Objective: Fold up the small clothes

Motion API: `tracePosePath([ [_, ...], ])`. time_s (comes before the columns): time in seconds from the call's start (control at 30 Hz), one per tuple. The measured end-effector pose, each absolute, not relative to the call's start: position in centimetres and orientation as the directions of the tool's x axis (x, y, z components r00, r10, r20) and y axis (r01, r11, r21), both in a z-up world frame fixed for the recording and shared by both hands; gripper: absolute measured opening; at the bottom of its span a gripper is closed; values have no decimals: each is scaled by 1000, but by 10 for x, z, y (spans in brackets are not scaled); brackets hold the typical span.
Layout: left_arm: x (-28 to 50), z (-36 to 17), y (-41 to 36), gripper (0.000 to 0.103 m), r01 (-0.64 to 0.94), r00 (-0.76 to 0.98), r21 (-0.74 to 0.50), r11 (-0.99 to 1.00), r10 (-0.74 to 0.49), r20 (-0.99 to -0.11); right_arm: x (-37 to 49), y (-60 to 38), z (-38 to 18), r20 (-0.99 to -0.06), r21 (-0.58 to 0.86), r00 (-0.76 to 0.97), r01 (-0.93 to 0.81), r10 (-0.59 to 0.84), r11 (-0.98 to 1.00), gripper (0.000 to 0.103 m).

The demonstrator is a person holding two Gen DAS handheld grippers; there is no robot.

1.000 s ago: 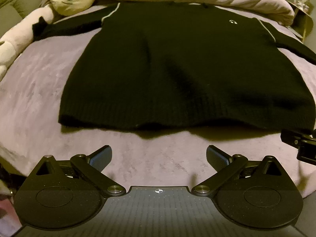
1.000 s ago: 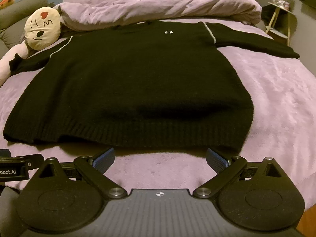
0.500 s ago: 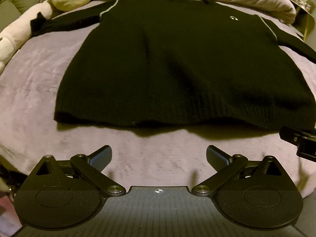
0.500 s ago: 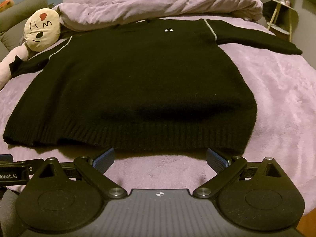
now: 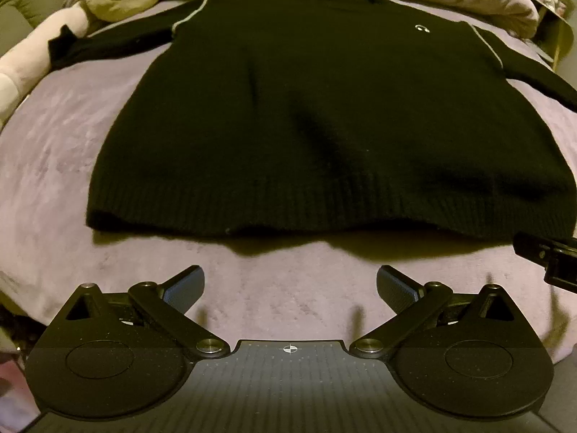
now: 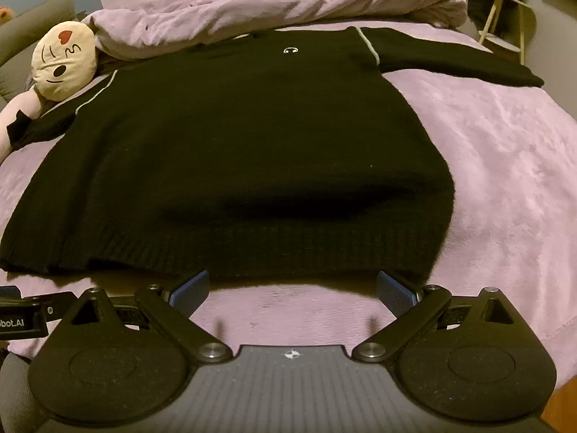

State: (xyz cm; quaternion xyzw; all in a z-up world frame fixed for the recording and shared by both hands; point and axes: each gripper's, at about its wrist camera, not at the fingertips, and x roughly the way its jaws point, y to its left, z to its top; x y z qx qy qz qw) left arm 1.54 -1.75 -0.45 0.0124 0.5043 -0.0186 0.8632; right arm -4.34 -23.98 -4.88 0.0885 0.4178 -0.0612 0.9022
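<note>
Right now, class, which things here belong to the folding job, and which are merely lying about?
Job:
black sweater
left gripper
right gripper

Lying about:
plush toy
rumpled duvet
side table

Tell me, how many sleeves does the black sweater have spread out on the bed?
2. One sleeve stretches right across the purple blanket; the other sleeve reaches left, its end lying over the plush toy's arm.

Ahead of the matt black plastic tongs [image 5: 290,290], a black knitted sweater [image 5: 324,126] with ribbed hem lies on a fuzzy lilac fleece blanket [image 6: 505,166].
</note>
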Motion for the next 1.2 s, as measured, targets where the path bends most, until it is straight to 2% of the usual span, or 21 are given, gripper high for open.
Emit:
tracePosePath([
  [0.47, 23, -5, -18, 103, 27, 475, 5, 1000, -8, -880, -36, -243, -58, -787, 120, 616, 186, -21, 975, 99],
  [0.73, 25, 0, -14, 103, -14, 495, -12, 1000, -3, -869, -25, -253, -85, -819, 161, 574, 187, 25, 969, 99],
  [0.9, 30, -2, -17, 103, -50, 488, -9, 999, 16, -873, -28, -258, -92, -782, 192, 621, 174, 44, 966, 99],
  [0.93, 32, -3, -18, 103, -51, 484, -6, 999, 19, -875, -29, -262, -94, -775, 197, 632, 247, -4, 949, 99],
  [0.97, 34, -4, -20, 103, -53, 479, -2, 999, 24, -878, -30, -266, -96, -763, 218, 646, 249, 5, 944, 99],
  [1.07, 38, -1, -23, 103, -55, 480, -21, 998, 8, -877, -28, -269, -97, -764, 219, 644, 208, 34, 953, 99],
  [1.2, 48, 10, -31, 103, -49, 501, -38, 998, -8, -865, -26, -271, -85, -801, 172, 590, 60, 105, 983, 99],
])
